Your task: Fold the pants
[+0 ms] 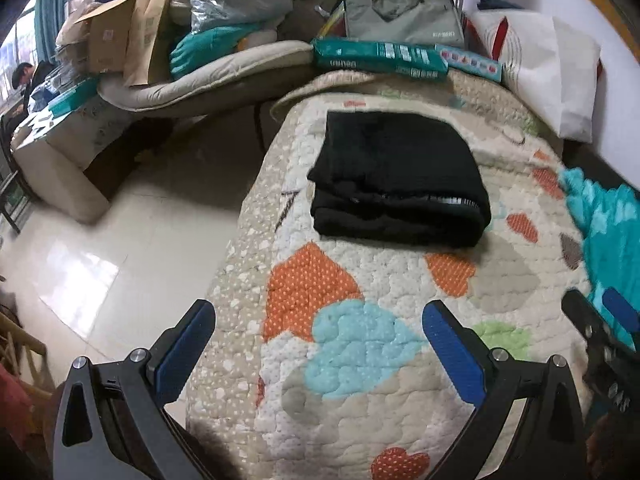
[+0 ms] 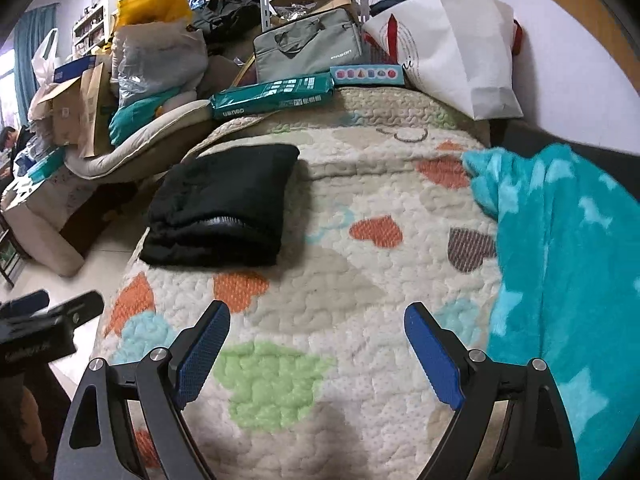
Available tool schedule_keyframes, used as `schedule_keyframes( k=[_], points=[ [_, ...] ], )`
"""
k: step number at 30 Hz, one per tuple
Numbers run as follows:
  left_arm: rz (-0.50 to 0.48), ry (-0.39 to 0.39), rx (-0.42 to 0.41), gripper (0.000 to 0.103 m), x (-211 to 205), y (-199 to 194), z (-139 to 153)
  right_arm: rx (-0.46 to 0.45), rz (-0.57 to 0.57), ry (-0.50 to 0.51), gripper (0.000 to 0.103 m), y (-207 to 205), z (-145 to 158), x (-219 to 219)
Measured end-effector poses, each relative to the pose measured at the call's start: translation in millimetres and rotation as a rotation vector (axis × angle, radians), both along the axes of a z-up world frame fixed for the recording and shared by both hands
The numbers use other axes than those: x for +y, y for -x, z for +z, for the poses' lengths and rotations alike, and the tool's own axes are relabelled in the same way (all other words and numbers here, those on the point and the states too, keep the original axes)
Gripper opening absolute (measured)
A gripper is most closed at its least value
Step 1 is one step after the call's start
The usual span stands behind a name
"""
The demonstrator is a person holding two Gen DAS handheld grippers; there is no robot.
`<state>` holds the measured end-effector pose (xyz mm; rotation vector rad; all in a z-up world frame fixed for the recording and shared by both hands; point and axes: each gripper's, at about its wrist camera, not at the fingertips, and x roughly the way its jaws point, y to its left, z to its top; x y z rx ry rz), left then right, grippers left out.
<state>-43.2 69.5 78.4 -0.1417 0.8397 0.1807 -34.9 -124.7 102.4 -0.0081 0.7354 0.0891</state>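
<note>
The black pants (image 1: 396,180) lie folded into a thick rectangle on the heart-patterned quilt (image 1: 360,320), near the bed's left edge; they also show in the right wrist view (image 2: 224,204). My left gripper (image 1: 320,316) is open and empty, held well back from the pants above the quilt's near end. My right gripper (image 2: 318,316) is open and empty too, to the right of the left one and back from the pants. The right gripper's tip shows at the left wrist view's right edge (image 1: 600,312).
A teal fleece blanket (image 2: 560,260) covers the bed's right side. A green package (image 2: 272,94), a grey laptop bag (image 2: 308,44) and a white paper bag (image 2: 452,48) sit at the bed's far end. Tiled floor (image 1: 120,248) and cluttered boxes (image 1: 112,36) lie left of the bed.
</note>
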Motion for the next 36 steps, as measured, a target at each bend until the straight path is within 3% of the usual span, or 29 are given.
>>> schedule_keyframes(
  k=[3,6,9,10,13,16,17,18,20,21,23,26,30,36],
  points=[
    [0.006,0.009,-0.033,0.103,10.5,4.5,-2.6,0.014,-0.01,0.043,0.092,-24.3,9.4,16.1],
    [0.002,0.074,-0.032,0.103,28.4,3.7,-12.0,0.046,-0.041,0.067,0.092,-48.0,15.5,24.6],
    [0.0,0.084,-0.017,0.103,45.9,-9.7,-21.1,0.021,-0.108,0.066,0.092,-64.1,23.9,26.5],
    [0.0,0.056,-0.017,0.103,49.8,-15.9,-20.9,0.019,-0.142,0.034,0.092,-71.3,24.8,25.3],
    [0.01,-0.126,-0.071,0.103,53.1,-26.1,-14.2,0.093,-0.14,-0.1,0.092,-88.9,21.2,25.6],
    [0.003,-0.339,-0.184,0.103,42.9,-28.1,-11.6,0.027,-0.083,-0.123,0.092,-81.7,20.2,32.3],
    [0.004,-0.374,-0.171,0.103,40.0,-32.1,-15.6,-0.014,-0.051,-0.108,0.092,-74.5,17.8,35.5],
    [0.01,-0.355,-0.134,0.103,39.4,-36.4,-19.2,-0.05,-0.026,-0.084,0.092,-66.0,13.1,37.6],
    [0.032,-0.196,-0.036,0.103,39.7,-43.2,-24.6,-0.099,0.033,-0.014,0.092,-39.8,-2.2,36.7],
    [0.048,-0.092,-0.001,0.103,38.9,-43.1,-25.5,-0.097,0.062,0.021,0.092,-27.7,-10.0,33.9],
    [0.086,-0.008,0.011,0.103,30.9,-37.7,-22.4,-0.048,0.113,0.056,0.092,-1.0,-25.7,21.9],
    [0.106,-0.055,0.014,0.103,9.8,-27.5,-15.2,0.031,0.107,-0.035,0.093,1.7,-24.4,3.0],
    [0.061,-0.109,0.048,0.103,-14.3,-14.4,-10.8,-0.051,0.049,-0.134,0.093,-1.8,-3.5,-8.6],
    [0.022,-0.121,0.021,0.103,-23.2,9.0,4.4,-0.054,0.081,-0.052,0.093,4.3,-9.4,9.8]
  ],
)
